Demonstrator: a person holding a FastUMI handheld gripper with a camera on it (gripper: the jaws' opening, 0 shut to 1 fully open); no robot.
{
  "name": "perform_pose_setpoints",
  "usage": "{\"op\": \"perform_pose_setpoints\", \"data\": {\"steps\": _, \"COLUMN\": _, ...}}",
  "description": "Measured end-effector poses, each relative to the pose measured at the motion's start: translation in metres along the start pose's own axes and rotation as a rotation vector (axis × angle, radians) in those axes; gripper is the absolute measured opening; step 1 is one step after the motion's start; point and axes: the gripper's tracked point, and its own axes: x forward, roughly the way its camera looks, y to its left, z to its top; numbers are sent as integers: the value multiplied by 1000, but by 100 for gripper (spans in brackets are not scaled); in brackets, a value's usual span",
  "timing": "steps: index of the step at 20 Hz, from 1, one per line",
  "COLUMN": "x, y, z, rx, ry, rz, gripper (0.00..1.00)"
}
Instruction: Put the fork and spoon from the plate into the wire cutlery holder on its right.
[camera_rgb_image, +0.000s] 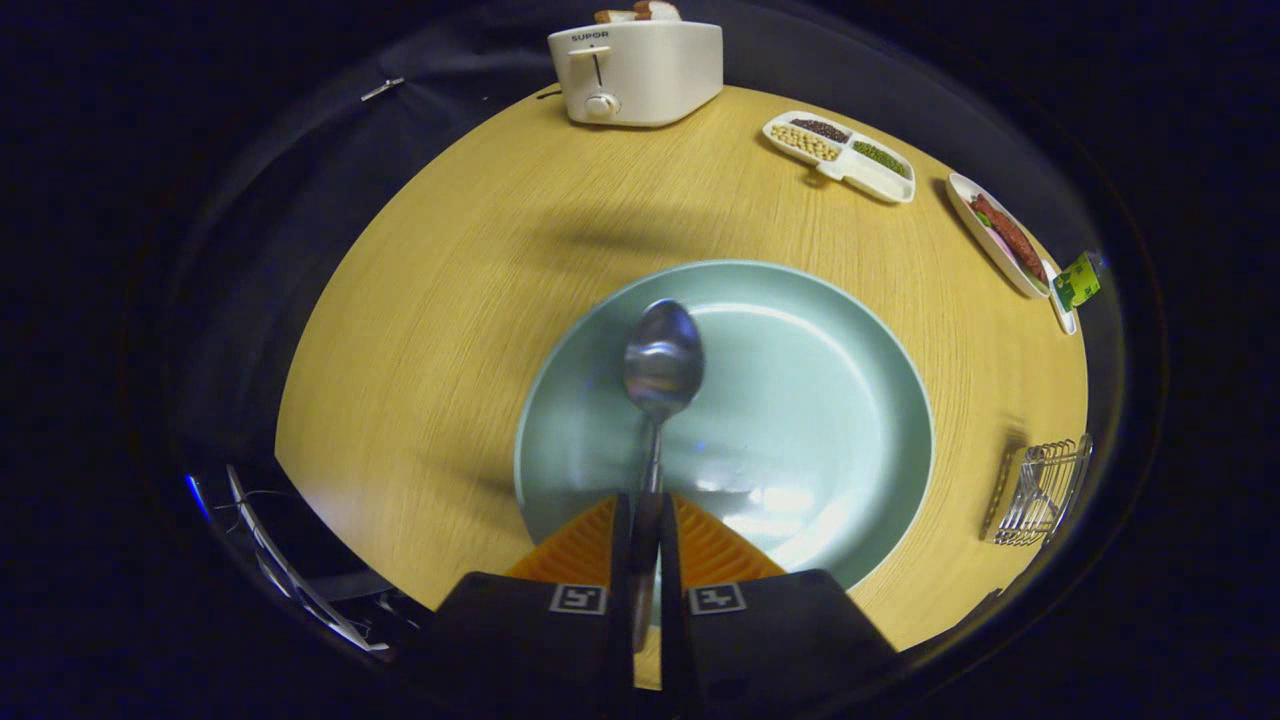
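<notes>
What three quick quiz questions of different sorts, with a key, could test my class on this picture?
1. True or false: the claw is shut on the spoon.
2. Which lies beneath the spoon's bowl? A toaster B plate C divided dish
3. Fill in: the wire cutlery holder stands to the plate's ____.

Key: 1 true, both fingers press the handle. 2 B, the plate. 3 right; it appears to hold a utensil already.

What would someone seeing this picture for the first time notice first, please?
Probably the metal spoon, its handle clamped between the fingers of the hand-held gripper, bowl out over the pale green plate. Next, the white toaster at the far edge of the wooden table, and the wire cutlery holder to the plate's right.
</notes>
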Motion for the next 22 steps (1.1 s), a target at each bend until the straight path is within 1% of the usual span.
{"op": "perform_pose_setpoints", "data": {"steps": 1, "x": 0, "y": 1, "z": -1, "rx": 6, "ry": 3, "rz": 23, "gripper": 9}}
{"op": "perform_pose_setpoints", "data": {"steps": 4, "x": -17, "y": 5, "z": 8, "rx": 48, "ry": -14, "rz": 110, "gripper": 8}}
{"op": "perform_pose_setpoints", "data": {"steps": 5, "x": -28, "y": 3, "z": 11, "rx": 43, "ry": -24, "rz": 127, "gripper": 8}}
{"op": "perform_pose_setpoints", "data": {"steps": 7, "x": -47, "y": -12, "z": 17, "rx": 16, "ry": -48, "rz": 135, "gripper": 8}}
{"op": "perform_pose_setpoints", "data": {"steps": 10, "x": -87, "y": -28, "z": 18, "rx": -5, "ry": -57, "rz": 189, "gripper": 8}}
{"op": "perform_pose_setpoints", "data": {"steps": 12, "x": -125, "y": -53, "z": 24, "rx": -27, "ry": -66, "rz": 206, "gripper": 8}}
{"op": "perform_pose_setpoints", "data": {"steps": 14, "x": -158, "y": -96, "z": 26, "rx": -62, "ry": -49, "rz": 172, "gripper": 8}}
{"op": "perform_pose_setpoints", "data": {"steps": 17, "x": -203, "y": -172, "z": 19, "rx": -78, "ry": 1, "rz": 85, "gripper": 8}}
{"op": "perform_pose_setpoints", "data": {"steps": 19, "x": -226, "y": -215, "z": 8, "rx": -69, "ry": 60, "rz": 39, "gripper": 8}}
{"op": "perform_pose_setpoints", "data": {"steps": 22, "x": -245, "y": -272, "z": -21, "rx": -80, "ry": 221, "rz": -29, "gripper": 8}}
